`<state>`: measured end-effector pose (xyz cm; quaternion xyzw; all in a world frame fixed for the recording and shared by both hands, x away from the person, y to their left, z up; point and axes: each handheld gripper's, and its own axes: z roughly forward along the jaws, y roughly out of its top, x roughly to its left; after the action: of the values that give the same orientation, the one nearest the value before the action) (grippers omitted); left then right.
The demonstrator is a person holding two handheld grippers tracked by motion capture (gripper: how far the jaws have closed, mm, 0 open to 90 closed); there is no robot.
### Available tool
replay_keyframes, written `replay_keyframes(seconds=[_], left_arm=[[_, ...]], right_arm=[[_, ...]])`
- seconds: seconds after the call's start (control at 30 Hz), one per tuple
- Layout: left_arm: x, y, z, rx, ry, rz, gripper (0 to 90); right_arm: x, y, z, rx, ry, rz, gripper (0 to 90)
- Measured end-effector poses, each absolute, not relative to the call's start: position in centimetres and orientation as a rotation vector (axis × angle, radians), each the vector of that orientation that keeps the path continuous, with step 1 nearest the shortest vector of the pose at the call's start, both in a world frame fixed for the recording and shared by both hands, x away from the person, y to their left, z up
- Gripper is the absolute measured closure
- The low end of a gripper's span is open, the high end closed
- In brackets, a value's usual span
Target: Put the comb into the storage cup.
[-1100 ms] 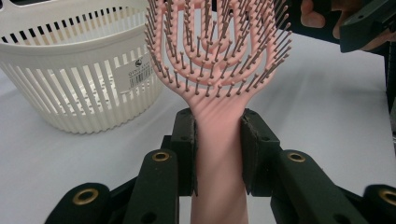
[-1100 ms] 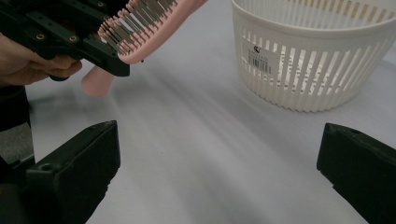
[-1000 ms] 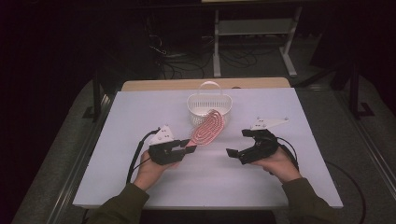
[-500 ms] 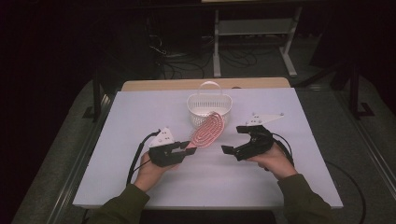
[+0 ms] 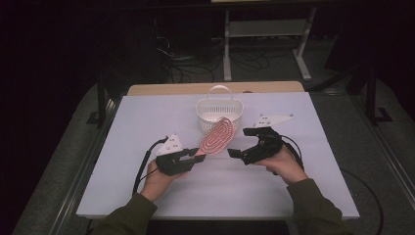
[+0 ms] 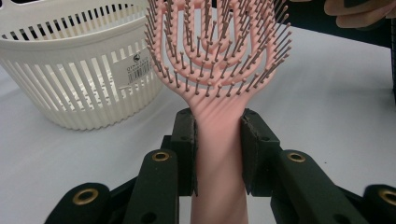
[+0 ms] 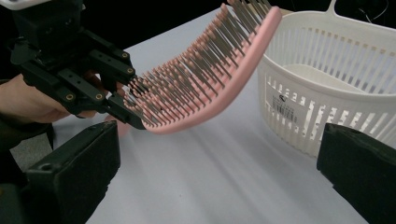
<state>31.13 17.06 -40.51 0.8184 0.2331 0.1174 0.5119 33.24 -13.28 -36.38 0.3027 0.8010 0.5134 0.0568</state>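
A pink vented hairbrush [image 5: 219,135] hangs above the table, head toward the white basket [image 5: 219,113]. My left gripper [image 5: 194,155] is shut on its handle; in the left gripper view both pads clamp the pink handle [image 6: 218,154] below the bristled head [image 6: 212,44]. My right gripper [image 5: 242,142] stands open just right of the brush head, jaws wide apart with nothing between them. In the right gripper view the brush [image 7: 205,86] arcs in front of me, the left gripper [image 7: 122,112] at its lower end, the basket [image 7: 336,84] behind it.
The slotted white basket with a handle stands at the back middle of the white table [image 5: 147,117]. A wooden edge [image 5: 166,88] runs behind the table. Cables trail from both grippers. Dark floor, cords and a stand lie beyond.
My right gripper has moved left toward the brush head and turned a little. The left gripper and the brush have stayed in place.
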Motion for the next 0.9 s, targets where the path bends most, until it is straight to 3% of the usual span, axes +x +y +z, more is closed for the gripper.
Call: replay_keyframes(seconds=[0.9], left_arm=[[30.9,16.8,-40.6,1.969,0.553,0.310,70.2]], right_arm=[[34.7,-11.0,-35.6,0.890,2.434,1.589,0.0]])
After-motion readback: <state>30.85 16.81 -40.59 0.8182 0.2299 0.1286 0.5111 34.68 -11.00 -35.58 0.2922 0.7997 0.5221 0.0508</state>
